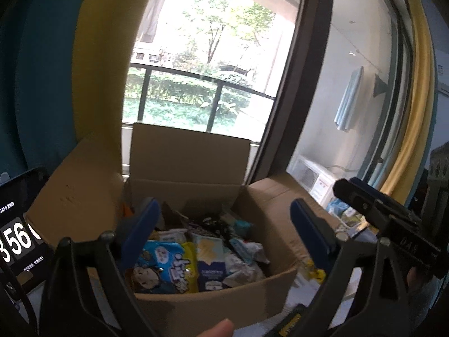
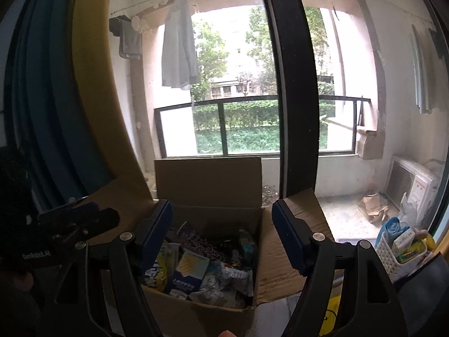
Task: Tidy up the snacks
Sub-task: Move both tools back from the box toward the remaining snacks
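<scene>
I hold both grippers, left gripper and right gripper, with fingers spread and empty above the open brown cardboard box of mixed snack packets, which lie ahead and below, equally near both.

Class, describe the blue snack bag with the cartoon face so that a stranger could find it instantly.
Start at the open cardboard box in front of the window. Look into its near left corner, where the blue snack bag lies flat on top of the pile. Its neighbours are a yellow packet and a navy-and-cream box; only this bag shows a cartoon face.
</scene>
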Demonstrator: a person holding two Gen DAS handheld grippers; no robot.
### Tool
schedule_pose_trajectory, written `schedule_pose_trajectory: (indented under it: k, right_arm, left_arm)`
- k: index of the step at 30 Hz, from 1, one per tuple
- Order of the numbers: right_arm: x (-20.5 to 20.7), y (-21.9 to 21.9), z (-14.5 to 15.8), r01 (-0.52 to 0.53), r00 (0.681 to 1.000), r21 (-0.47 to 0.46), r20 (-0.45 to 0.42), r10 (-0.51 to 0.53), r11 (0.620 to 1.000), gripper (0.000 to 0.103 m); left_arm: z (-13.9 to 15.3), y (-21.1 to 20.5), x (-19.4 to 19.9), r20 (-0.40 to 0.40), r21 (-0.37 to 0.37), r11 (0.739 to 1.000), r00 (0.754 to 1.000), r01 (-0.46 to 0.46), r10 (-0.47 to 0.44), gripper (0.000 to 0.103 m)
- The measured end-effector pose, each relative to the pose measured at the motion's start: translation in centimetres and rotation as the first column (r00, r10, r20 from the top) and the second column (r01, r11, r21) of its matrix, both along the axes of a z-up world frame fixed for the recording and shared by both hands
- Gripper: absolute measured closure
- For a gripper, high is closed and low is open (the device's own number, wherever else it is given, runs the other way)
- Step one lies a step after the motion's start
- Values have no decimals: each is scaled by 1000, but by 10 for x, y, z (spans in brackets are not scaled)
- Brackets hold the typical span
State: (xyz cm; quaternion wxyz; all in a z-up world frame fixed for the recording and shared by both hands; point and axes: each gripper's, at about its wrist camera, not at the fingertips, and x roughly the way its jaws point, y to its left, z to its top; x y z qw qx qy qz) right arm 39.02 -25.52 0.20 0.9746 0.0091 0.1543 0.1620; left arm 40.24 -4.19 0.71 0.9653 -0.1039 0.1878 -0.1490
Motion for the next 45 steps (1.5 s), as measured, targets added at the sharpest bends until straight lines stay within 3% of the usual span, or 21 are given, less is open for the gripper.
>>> schedule_pose_trajectory:
  k: [5,10,15,21,26,35,45]
  right_arm:
    - [-20,4,10,-59,998,-1,26,59,998,27]
    - [-33,3,2,-83,996,-41,-19,82,996,27]
    - [-57,-3,-21,-91,993,-110,-79,82,990,27]
    - [-81,-17,-59,-104,980,-113,-179,82,988,26]
    - [-89,-28,-94,-83,964,-133,-261,45,988,26]
    - [-98,-53,-146,-56,924,-135,-383,0,989,26]
    - [-93,-86,-191,6,867,-118,-494,-64,993,26]
  left_arm:
    - [1,-8,-19,-17,29,999,999,29,-29,8]
    - [0,-8,-39,-26,30,999,999,28,-28,8]
    - [-18,-9,-54,-71,48,998,997,35,-31,8]
    - [-46,-12,-72,-145,64,997,989,50,-40,8]
    - [-82,-14,-80,-243,76,996,969,55,-35,8]
    - [-126,-24,-98,-352,101,990,934,96,-55,8]
    - [-179,-29,-128,-492,116,986,869,116,-45,8]
